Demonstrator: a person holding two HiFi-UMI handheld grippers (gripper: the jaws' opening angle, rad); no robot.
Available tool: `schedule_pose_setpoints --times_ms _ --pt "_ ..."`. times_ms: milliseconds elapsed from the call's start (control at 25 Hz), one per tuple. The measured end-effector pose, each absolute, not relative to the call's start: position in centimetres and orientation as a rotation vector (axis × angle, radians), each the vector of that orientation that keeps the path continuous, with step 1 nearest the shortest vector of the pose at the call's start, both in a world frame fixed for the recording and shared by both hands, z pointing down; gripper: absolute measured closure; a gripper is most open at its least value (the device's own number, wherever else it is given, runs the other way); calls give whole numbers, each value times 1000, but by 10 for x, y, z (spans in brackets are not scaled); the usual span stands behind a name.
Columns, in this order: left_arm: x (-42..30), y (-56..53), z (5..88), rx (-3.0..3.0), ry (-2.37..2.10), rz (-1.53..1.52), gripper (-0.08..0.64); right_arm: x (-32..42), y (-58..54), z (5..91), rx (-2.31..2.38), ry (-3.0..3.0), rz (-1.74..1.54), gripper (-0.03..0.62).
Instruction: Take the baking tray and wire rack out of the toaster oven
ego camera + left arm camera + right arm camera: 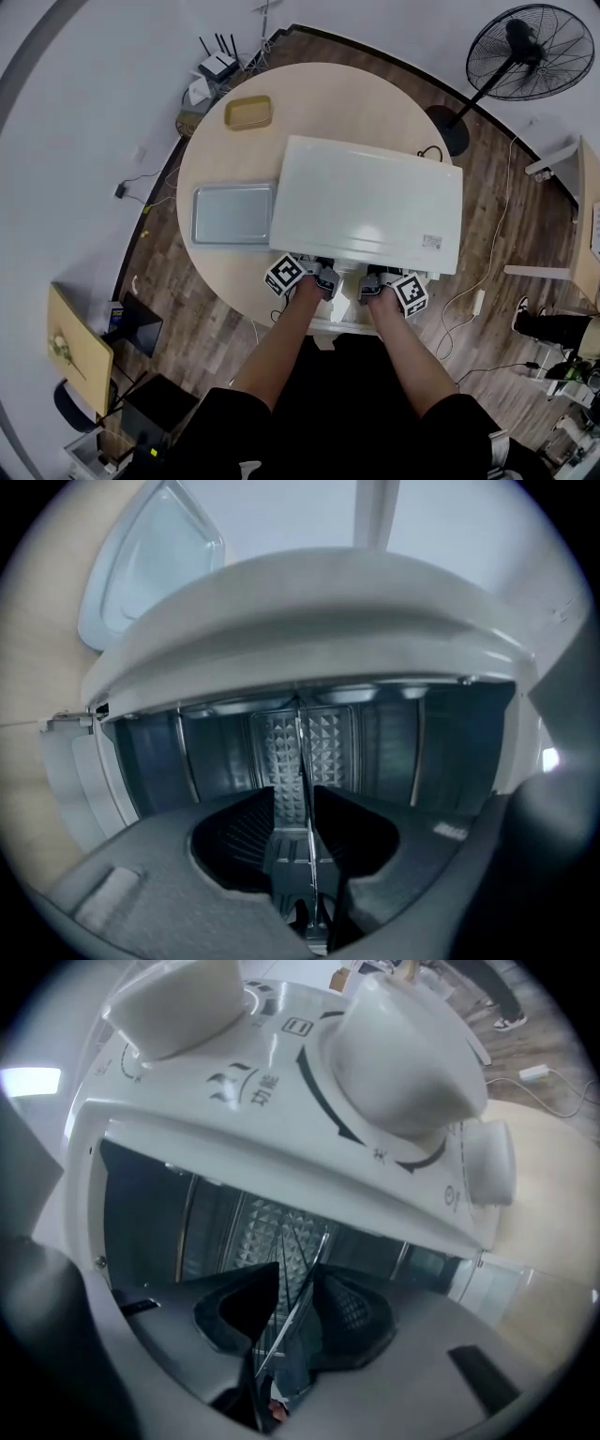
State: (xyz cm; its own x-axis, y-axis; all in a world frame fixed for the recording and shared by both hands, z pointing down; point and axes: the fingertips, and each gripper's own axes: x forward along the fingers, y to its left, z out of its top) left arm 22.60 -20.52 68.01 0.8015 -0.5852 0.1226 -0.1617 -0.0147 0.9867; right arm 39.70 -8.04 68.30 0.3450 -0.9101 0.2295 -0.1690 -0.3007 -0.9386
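— Baking tray point(232, 214): where?
— Flat on the round table point(309, 103), just left of the toaster oven point(366, 202).
— Left gripper point(293, 794)?
— At the oven's open front, jaws slightly apart astride a wire of the wire rack point(301, 757), not clamped.
— Right gripper point(296, 1274)?
— Same: a narrow gap with a rack wire between the jaws, unpinched.

Count: 1 toaster oven point(366, 202), 3 knobs point(403, 1049) on its panel, 1 grey baking tray point(232, 214), 1 yellow dish point(248, 112), 1 round table point(225, 159), 1 floor fan point(531, 52), 1 router point(217, 64), 2 grippers: left gripper point(325, 275), right gripper point(368, 281).
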Motion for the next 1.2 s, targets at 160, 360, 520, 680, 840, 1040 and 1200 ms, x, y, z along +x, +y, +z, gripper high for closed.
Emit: schedule_pose_setpoints --times_ms 160,360,520,680,840,1040,1200 --pt "227 -208 680 1562 -620 -390 462 402 -83 681 -1704 957 -1024 535" --pt "228 -209 673 1592 -609 -404 528 401 -83 681 -1682 955 -1031 547" --pt "227 -206 672 1608 -615 -397 535 401 -81 681 -1650 960 -1036 555" --pt "219 -194 670 1627 -622 -386 537 394 -71 680 -1656 978 -1043 558" --pt "212 -181 673 1611 -624 -401 538 386 -59 682 -1662 999 -1065 557" --pt "199 -163 672 1643 -659 -379 538 372 -41 682 -1648 1046 -1093 557" --pt "187 -146 670 1654 -687 -399 540 361 -26 681 -1630 1068 -1113 557"
